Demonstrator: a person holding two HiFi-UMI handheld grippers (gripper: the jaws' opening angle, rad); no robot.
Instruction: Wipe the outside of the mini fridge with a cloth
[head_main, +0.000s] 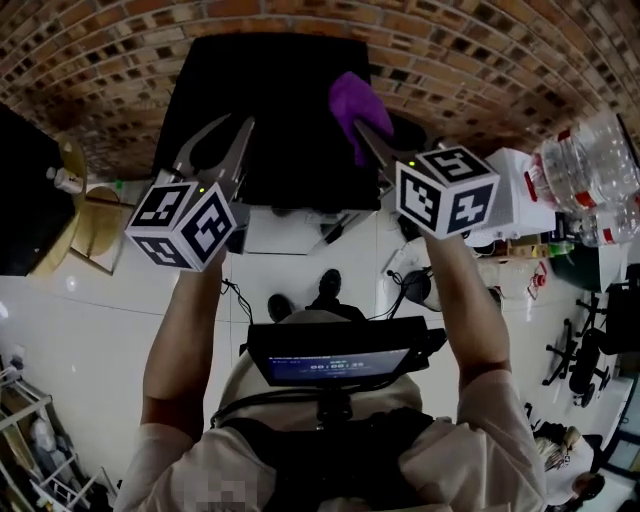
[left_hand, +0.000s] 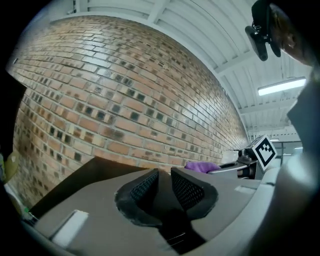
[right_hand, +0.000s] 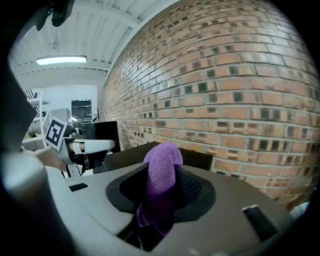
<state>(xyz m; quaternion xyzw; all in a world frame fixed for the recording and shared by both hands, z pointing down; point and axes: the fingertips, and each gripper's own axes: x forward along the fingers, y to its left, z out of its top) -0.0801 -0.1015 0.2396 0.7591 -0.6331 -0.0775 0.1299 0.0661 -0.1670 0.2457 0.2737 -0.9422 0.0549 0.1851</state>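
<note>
The black mini fridge (head_main: 265, 110) stands against the brick wall, and I look down on its flat top. My right gripper (head_main: 362, 135) hovers over the top's right part, shut on a purple cloth (head_main: 350, 100). In the right gripper view the cloth (right_hand: 162, 160) sticks up between the jaws of that gripper (right_hand: 161, 182), with the fridge top (right_hand: 197, 157) just beyond. My left gripper (head_main: 232, 128) is over the top's left part, open, with nothing between its fingers. In the left gripper view my left gripper (left_hand: 165, 176) shows a bare gap, with the fridge top (left_hand: 85, 180) below and the cloth (left_hand: 202, 166) to the right.
A brick wall (head_main: 450, 50) runs behind the fridge. Clear water bottles (head_main: 590, 170) and a white box (head_main: 515, 195) stand to the right. At the left are a dark cabinet (head_main: 25, 200) and a round wooden stool (head_main: 95, 225). White floor tiles (head_main: 90, 320) lie below.
</note>
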